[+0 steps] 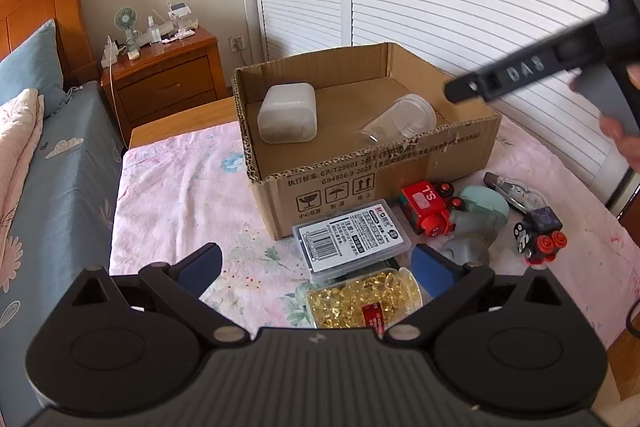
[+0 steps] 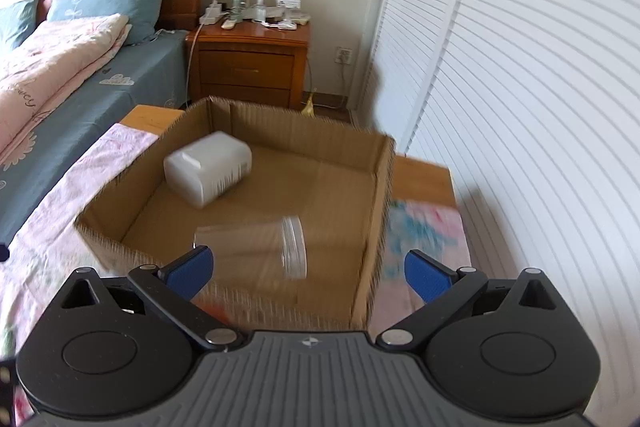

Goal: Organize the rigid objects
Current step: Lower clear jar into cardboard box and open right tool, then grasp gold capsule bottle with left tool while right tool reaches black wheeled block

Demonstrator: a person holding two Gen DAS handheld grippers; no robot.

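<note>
The cardboard box is matt, rough corrugated paper. Inside, the clear jar is glossy plastic; the white container is frosted plastic. The nightstand at 10 o'clock is glossy wood.

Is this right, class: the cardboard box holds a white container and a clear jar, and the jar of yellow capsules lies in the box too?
Not quite. The jar of yellow capsules lies outside the cardboard box, on the pink cloth, as the left wrist view shows. The white container and clear jar are indeed inside.
</note>
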